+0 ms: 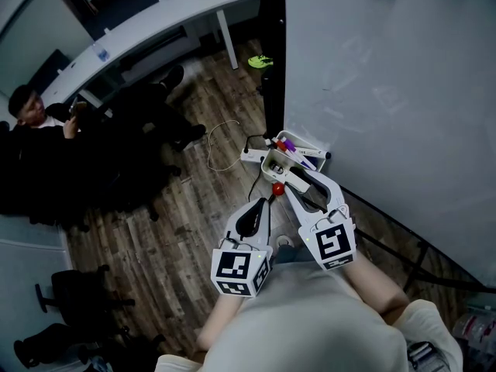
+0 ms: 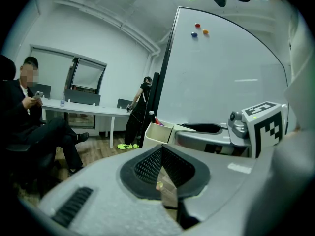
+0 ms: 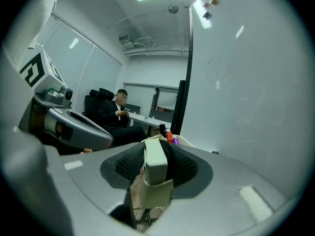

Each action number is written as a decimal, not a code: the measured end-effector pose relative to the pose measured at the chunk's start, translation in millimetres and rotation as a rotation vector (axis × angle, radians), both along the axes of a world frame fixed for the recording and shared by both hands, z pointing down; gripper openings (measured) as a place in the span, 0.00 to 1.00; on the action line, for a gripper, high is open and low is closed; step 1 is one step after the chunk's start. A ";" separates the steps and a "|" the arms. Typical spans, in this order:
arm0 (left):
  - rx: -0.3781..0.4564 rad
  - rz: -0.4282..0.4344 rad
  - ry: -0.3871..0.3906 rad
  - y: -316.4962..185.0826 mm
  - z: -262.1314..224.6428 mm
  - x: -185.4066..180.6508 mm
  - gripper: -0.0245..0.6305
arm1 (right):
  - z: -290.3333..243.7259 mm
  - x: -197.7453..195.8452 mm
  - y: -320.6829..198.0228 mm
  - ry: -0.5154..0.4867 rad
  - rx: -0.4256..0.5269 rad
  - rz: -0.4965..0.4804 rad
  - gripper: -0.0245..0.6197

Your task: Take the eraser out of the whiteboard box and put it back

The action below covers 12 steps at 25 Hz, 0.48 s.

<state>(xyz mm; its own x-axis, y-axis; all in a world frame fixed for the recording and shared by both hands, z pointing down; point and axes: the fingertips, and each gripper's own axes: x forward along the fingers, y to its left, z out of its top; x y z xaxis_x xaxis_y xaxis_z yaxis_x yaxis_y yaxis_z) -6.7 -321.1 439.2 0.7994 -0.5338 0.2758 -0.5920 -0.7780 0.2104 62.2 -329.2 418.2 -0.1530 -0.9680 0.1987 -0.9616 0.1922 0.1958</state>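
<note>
The white eraser [image 3: 155,163] stands on edge between the black pads of my right gripper [image 3: 155,167], which is shut on it. In the head view the right gripper [image 1: 299,181] reaches level toward the whiteboard box [image 1: 272,163], a white tray at the board's lower edge holding red and purple markers [image 1: 288,146]. The box's rim [image 3: 158,138] and marker caps [image 3: 170,137] show just beyond the eraser. My left gripper [image 1: 259,205] hangs beside it to the left, shut with nothing in its pads [image 2: 147,165]. The box [image 2: 156,133] lies ahead of it.
The large whiteboard [image 1: 387,91] fills the right side on a black stand [image 1: 272,45]. A small red ball [image 1: 277,188] sits between the grippers. A power strip with a cable [image 1: 251,155] lies on the wood floor. A seated person [image 1: 46,130] and a long white desk [image 1: 155,22] are at left.
</note>
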 end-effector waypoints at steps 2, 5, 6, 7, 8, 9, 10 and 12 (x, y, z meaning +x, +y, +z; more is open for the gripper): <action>0.001 0.000 0.000 0.9 -0.2 -0.4 0.04 | -2.2 -0.4 0.4 0.002 0.006 0.000 0.30; 0.002 -0.001 0.001 2.5 -0.2 -1.4 0.04 | -5.9 -1.1 1.6 0.004 0.017 0.001 0.30; 0.003 -0.002 0.002 3.1 -0.3 -2.1 0.04 | -7.4 -1.6 2.1 0.005 0.021 0.000 0.30; 0.003 -0.003 0.003 3.5 -0.4 -2.7 0.04 | -8.9 -2.0 2.5 0.005 0.024 0.000 0.30; 0.003 -0.004 0.003 4.0 -0.4 -3.1 0.04 | -10.3 -2.2 3.0 0.005 0.028 -0.001 0.30; 0.003 -0.004 0.004 4.6 -0.3 -3.4 0.04 | -11.7 -2.2 3.4 0.004 0.031 -0.002 0.30; 0.004 -0.005 0.004 5.2 -0.2 -3.6 0.04 | -13.1 -2.1 3.8 0.003 0.034 -0.003 0.30; 0.004 -0.005 0.004 6.8 0.0 -3.8 0.04 | -16.1 -2.0 4.5 0.001 0.041 -0.004 0.30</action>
